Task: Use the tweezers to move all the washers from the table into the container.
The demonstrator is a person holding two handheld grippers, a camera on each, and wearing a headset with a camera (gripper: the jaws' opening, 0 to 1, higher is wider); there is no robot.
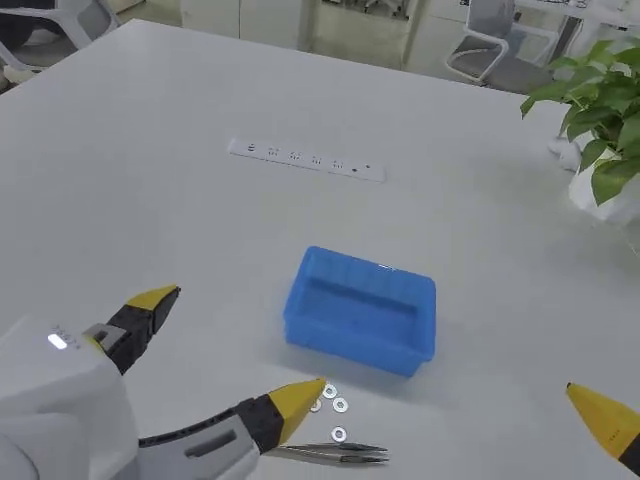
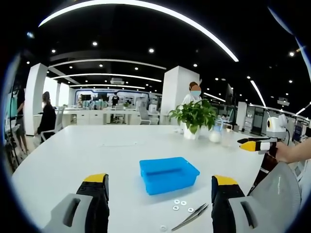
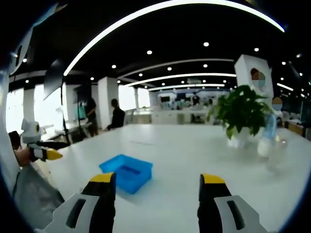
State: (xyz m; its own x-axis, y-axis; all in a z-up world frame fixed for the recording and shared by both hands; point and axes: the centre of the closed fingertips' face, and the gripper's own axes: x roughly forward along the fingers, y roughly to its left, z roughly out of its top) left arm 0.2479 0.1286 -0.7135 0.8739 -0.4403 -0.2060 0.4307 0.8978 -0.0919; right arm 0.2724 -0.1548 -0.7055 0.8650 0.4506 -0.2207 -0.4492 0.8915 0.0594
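Washers, tweezers lie before container (on table).

The white bench carries a blue container, with washers and tweezers lying just beside it. A power strip lies well apart, and a potted plant stands near one edge.

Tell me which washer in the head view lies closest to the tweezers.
The lone washer, lying just beside the tweezers and nearly touching them. The other washers bunch together farther off, nearer the front wall of the blue container.

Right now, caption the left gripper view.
Open left gripper faces a blue bin, with washers and tweezers on the white table.
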